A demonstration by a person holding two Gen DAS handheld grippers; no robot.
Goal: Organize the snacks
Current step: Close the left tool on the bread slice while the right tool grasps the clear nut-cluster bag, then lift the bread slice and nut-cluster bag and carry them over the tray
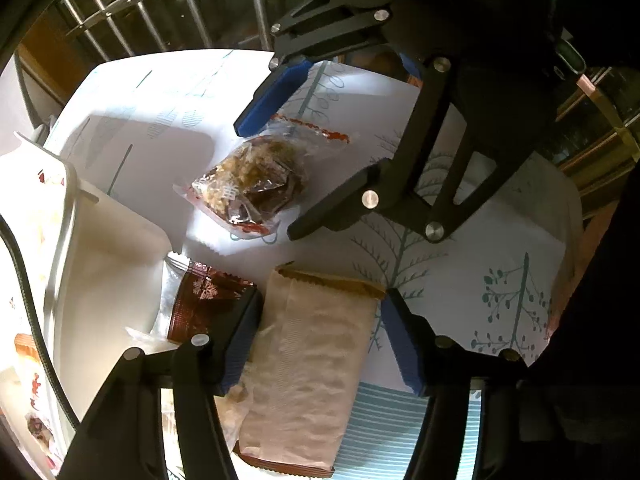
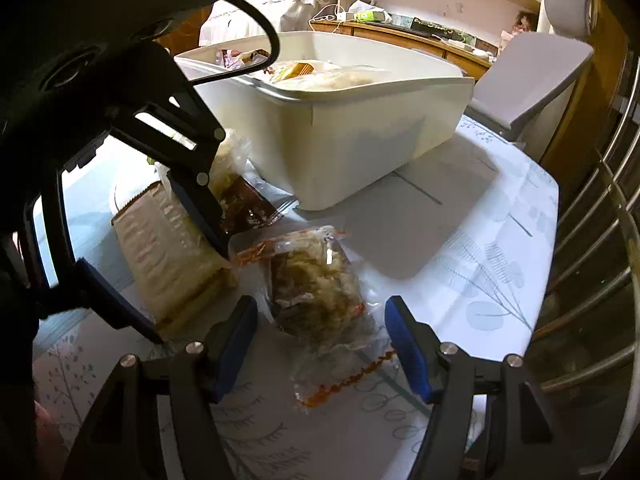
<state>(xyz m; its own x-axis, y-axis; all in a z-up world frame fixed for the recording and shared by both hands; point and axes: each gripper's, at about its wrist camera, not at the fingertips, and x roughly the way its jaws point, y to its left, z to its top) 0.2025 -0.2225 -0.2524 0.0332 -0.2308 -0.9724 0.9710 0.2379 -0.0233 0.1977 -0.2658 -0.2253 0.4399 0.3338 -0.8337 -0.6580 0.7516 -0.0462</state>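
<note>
The clear bag (image 2: 316, 280) of crumbly snack lies flat on the tablecloth (image 2: 500, 264), between the spread jaws of the right gripper (image 2: 320, 348) and not yet touched. It looks light, soft and crushable, with slippery film; the bulging middle offers the surest hold, the flat sealed ends the poorest. Just beside it lies a tan packet (image 1: 308, 372), straddled by the left gripper (image 1: 316, 344), whose jaws also stand apart; contact there is hard to judge. A brown packet (image 1: 208, 300) sits against the white bin (image 2: 340, 136), which already holds snacks.
</note>
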